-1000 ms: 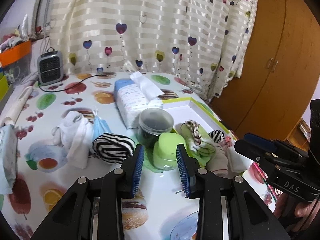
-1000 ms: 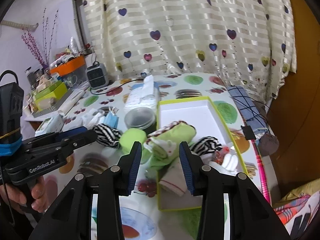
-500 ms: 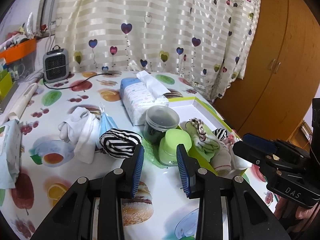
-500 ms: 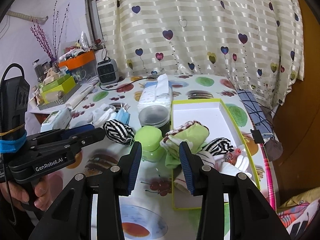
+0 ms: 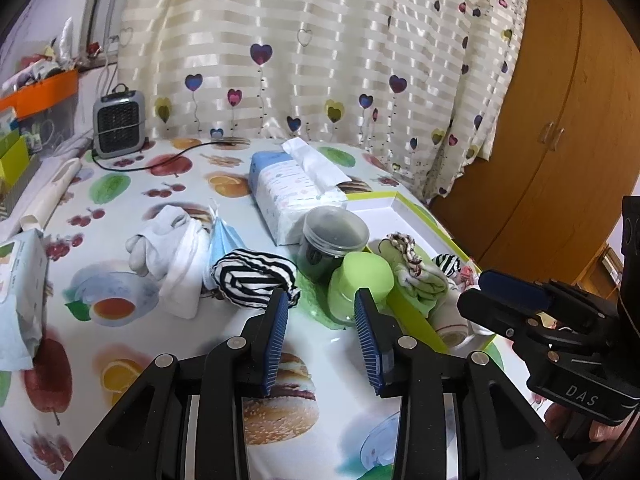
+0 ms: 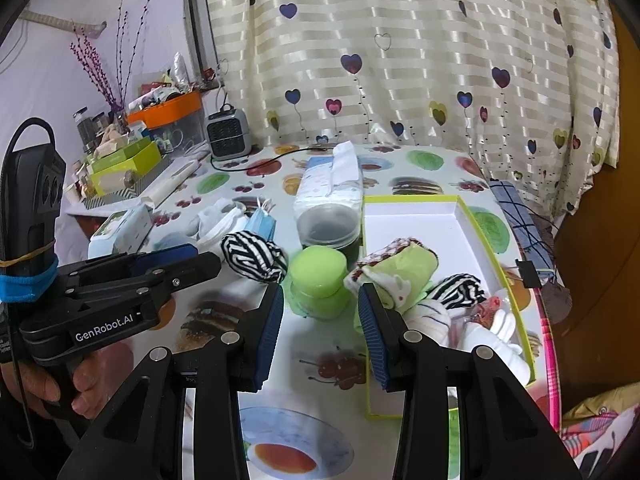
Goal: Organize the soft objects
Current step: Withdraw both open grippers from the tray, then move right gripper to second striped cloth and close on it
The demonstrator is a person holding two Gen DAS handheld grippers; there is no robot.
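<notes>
The black-and-white striped rolled-up sock is sitting loose on the fruit-print tabletop, right beside a folded blue face mask and a bundle of white socks, with a lime green lidded jar just to its right. Behind that jar there's a clear plastic tub with dark stuff in it, and a pack of tissues in a white-and-blue wrapper further back. The shallow white box with a lime green rim already has soft stuff piled at its near end: a rolled light green sock with a patterned cuff, another black-and-white striped sock and some white ones, can't really make out what the pinkish bit is. The left claw hangs over the tabletop with its blue pads apart and nothing between them, the striped sock just beyond its left fingertip; its jaws have just been opening a touch. The right claw is also spread with nothing gripped, pointing at the green jar and the box's near corner. Small grey fan heater at the back by the heart-print curtain.
</notes>
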